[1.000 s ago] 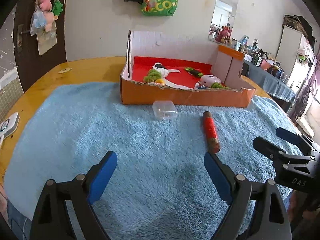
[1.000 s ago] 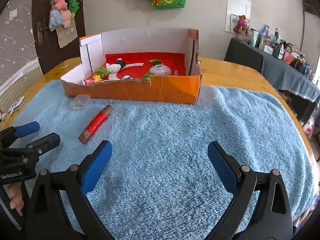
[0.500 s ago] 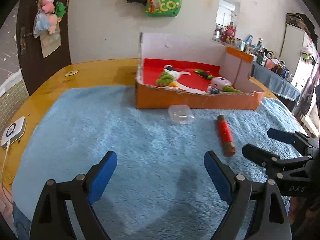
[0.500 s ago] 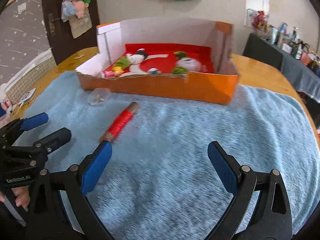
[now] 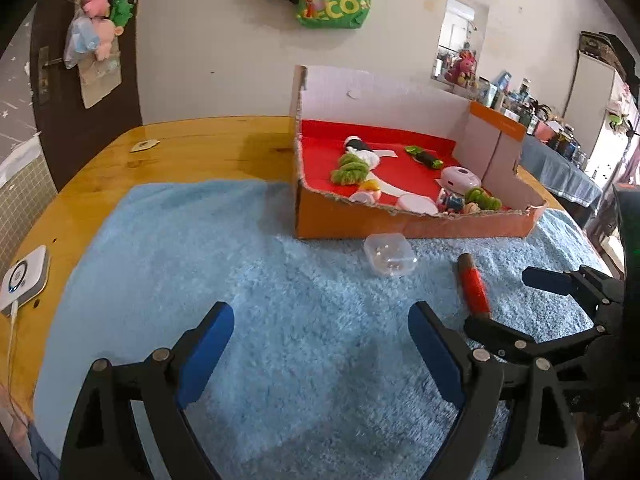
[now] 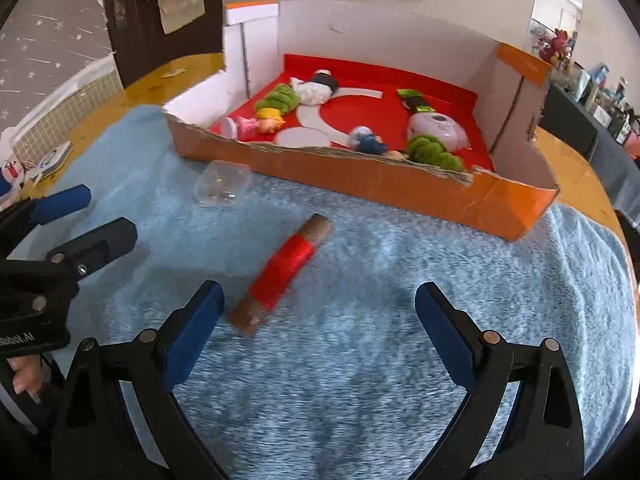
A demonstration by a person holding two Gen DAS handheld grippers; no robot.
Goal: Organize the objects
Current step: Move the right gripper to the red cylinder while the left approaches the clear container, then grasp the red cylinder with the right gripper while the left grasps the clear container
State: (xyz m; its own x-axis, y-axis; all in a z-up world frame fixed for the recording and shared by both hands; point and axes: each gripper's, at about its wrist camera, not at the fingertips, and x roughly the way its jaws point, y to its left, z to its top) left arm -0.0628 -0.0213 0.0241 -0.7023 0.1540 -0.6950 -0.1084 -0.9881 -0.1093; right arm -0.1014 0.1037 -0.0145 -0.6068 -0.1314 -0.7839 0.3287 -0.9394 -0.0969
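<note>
Left wrist view: left gripper (image 5: 318, 340), jaws wide apart and empty, over the blue towel (image 5: 200, 248); a white device (image 5: 24, 280) on the wooden table (image 5: 200, 140) shows at left centre only here. Right wrist view: right gripper (image 6: 320, 322), jaws spread and empty, with the red thread spool (image 6: 282, 276) lying at frame centre on the towel, just beside its left pad (image 6: 192, 328); a fingertip (image 6: 22, 376) shows lower left. The clear plastic case (image 6: 222, 184) lies just before the orange box (image 6: 360, 182). Bare towel fills the lower right.
</note>
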